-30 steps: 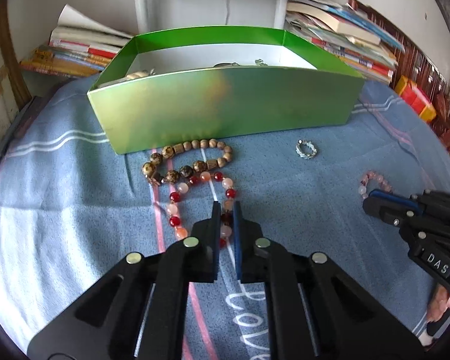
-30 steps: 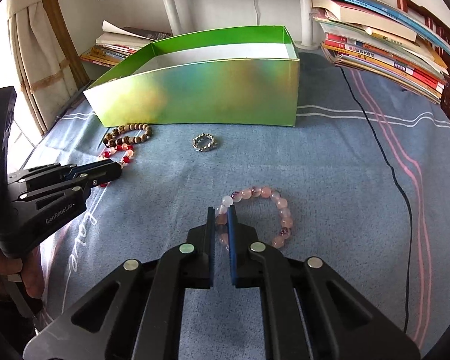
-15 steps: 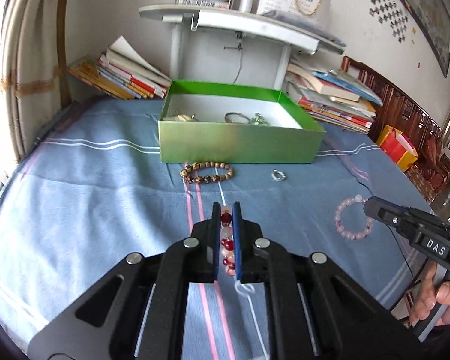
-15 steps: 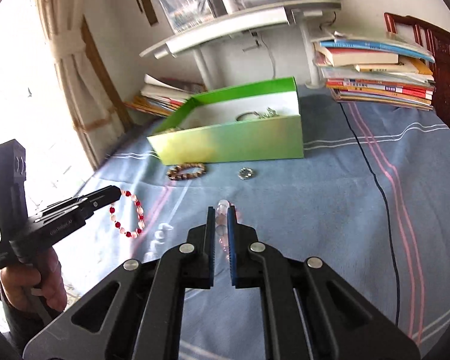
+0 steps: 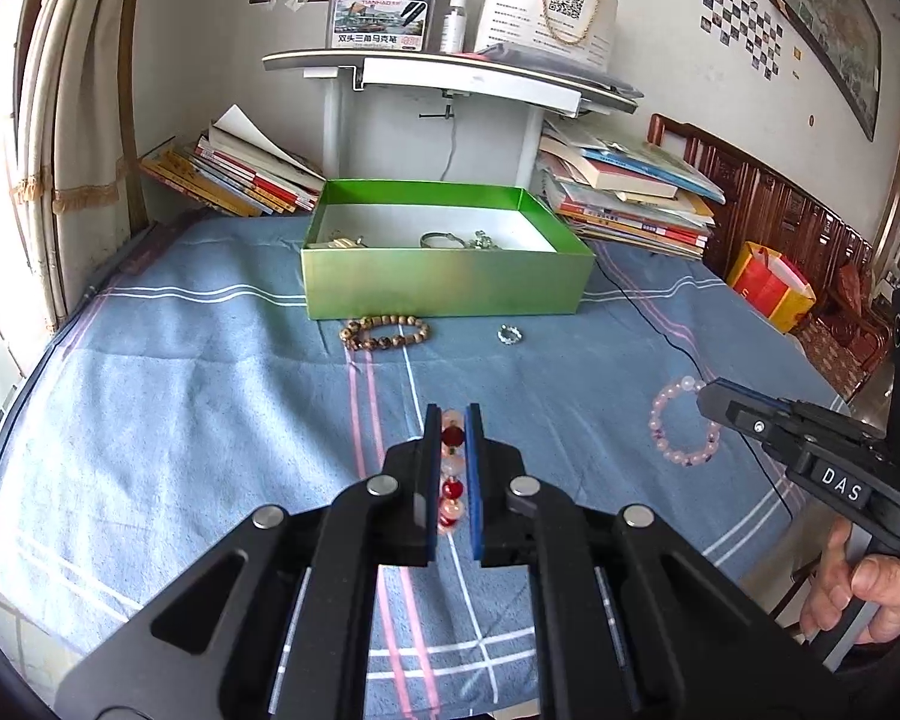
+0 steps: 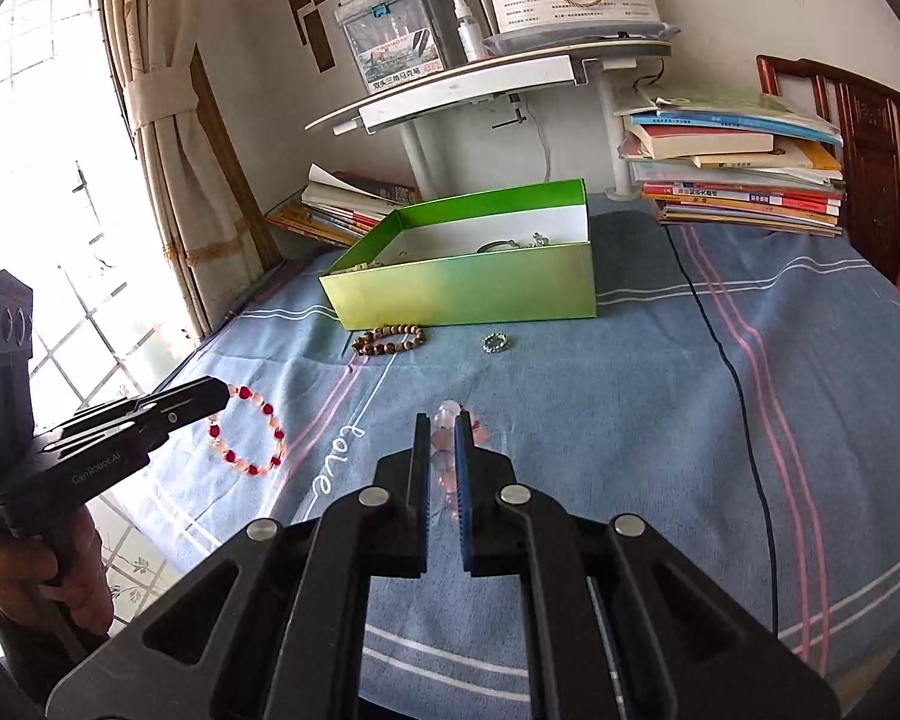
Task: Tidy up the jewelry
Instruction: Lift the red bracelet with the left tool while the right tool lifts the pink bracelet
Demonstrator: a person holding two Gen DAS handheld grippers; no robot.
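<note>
Where books [image 5: 630, 192] flank box [image 5: 450, 282]

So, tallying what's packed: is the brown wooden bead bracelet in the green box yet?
Out. The brown bead bracelet lies on the blue cloth just before the green box.

We shot from both handheld grippers, each fisheye angled down along its fingers across the blue cloth [image 5: 168, 396] toward the far green box [image 5: 444, 285]. Both views shared the box [image 6: 468, 294], and each caught the other gripper at its edge.
</note>
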